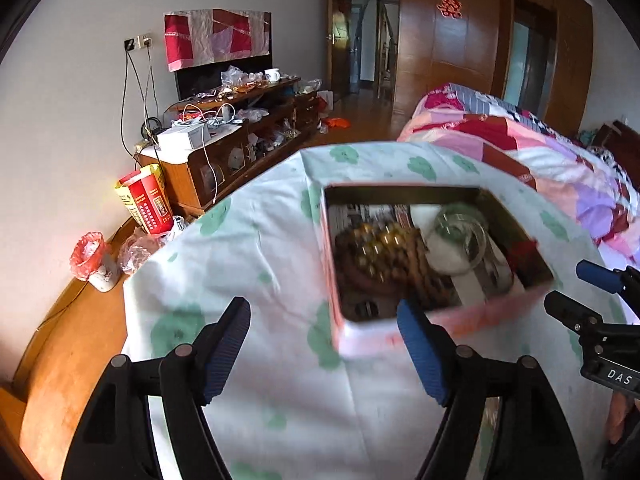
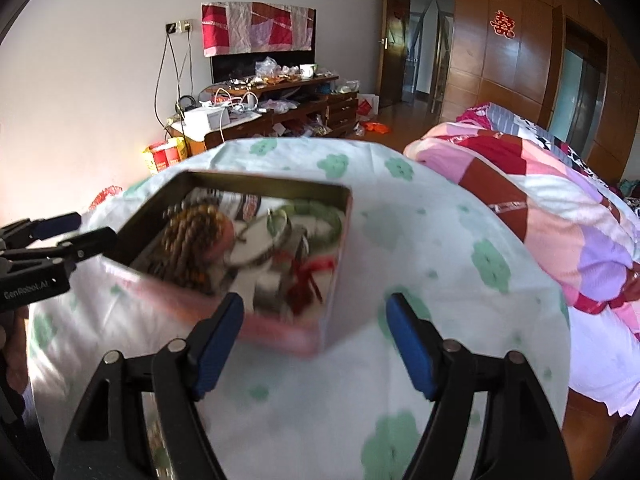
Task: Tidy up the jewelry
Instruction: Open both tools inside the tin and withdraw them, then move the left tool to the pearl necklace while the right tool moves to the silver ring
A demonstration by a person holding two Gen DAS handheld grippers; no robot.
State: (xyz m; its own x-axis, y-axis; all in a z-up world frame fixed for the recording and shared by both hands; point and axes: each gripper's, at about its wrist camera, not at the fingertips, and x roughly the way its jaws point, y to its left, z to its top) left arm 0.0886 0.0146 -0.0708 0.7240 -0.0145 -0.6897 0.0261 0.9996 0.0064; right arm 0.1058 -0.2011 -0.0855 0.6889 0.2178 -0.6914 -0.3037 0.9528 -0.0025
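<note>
Jewelry sits jumbled in the open tin (image 1: 424, 276) on the cloth-covered table (image 1: 256, 240); sorting looks barely begun. Your left tongs (image 1: 324, 344) and right tongs (image 2: 316, 340) both gape wide, empty. Next, pick one piece.

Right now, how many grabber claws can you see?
2. The left gripper is open over the tablecloth at the pink tin's left. The right gripper is open at its near right corner.
</note>
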